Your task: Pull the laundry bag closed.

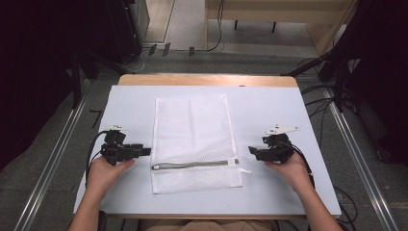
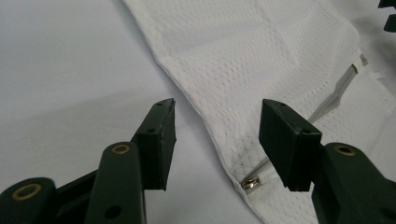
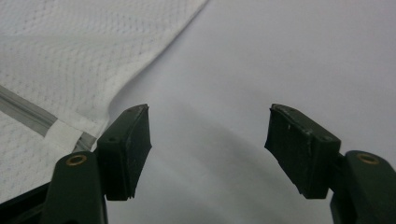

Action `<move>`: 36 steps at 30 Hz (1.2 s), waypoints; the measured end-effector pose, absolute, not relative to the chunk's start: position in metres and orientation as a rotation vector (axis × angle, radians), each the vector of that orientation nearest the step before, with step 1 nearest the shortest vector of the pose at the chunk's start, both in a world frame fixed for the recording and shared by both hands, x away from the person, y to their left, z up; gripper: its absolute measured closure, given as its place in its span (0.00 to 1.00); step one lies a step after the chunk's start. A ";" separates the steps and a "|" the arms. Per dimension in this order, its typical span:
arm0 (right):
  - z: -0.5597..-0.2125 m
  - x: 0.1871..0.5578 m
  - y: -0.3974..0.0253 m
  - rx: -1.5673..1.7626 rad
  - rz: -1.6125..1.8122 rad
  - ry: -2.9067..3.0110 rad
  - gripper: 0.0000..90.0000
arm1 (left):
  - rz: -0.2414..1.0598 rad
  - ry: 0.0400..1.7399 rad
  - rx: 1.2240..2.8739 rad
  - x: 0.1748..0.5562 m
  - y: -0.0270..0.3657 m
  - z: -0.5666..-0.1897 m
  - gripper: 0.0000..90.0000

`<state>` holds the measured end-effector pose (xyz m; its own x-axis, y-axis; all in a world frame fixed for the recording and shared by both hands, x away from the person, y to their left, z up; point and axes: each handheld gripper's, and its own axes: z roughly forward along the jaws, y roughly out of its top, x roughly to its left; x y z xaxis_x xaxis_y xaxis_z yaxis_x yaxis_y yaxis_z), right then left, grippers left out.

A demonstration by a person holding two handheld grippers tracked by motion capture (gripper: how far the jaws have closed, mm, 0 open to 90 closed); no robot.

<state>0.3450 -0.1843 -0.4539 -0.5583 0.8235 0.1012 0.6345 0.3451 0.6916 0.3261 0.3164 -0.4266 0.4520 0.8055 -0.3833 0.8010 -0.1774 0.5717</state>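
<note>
A white mesh laundry bag [image 1: 192, 139] lies flat in the middle of the table, its grey zipper [image 1: 192, 165] running across near the front end. My left gripper [image 1: 146, 151] is open just left of the bag's edge. In the left gripper view the bag [image 2: 261, 56] lies ahead and the metal zipper pull [image 2: 252, 183] sits beside the right jaw. My right gripper [image 1: 251, 150] is open, just right of the bag. In the right gripper view the bag [image 3: 70, 56] and the zipper's end [image 3: 32, 114] lie to the left, and bare sheet lies between the jaws.
A pale sheet [image 1: 269, 110] covers the wooden table [image 1: 207, 79]. Cables [image 1: 320, 108] trail over the floor at the right, and a metal rail [image 1: 57, 149] runs along the left. Dark equipment stands at both far corners.
</note>
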 end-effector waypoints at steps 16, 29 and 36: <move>-0.449 0.347 -0.192 1.412 1.070 2.303 0.49 | 0.052 1.341 1.944 0.330 0.315 -0.425 0.40; -0.453 0.341 -0.190 1.313 0.996 2.358 0.46 | 0.062 1.332 1.978 0.335 0.309 -0.426 0.40; -0.451 0.339 -0.191 1.276 1.017 2.366 0.47 | 0.068 1.320 1.996 0.337 0.306 -0.427 0.41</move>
<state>0.3386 -0.1914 -0.4513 -0.5773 0.8114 0.0912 0.6247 0.3670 0.6893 0.3368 0.3059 -0.4267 0.4715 0.8162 -0.3339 0.7775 -0.2061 0.5941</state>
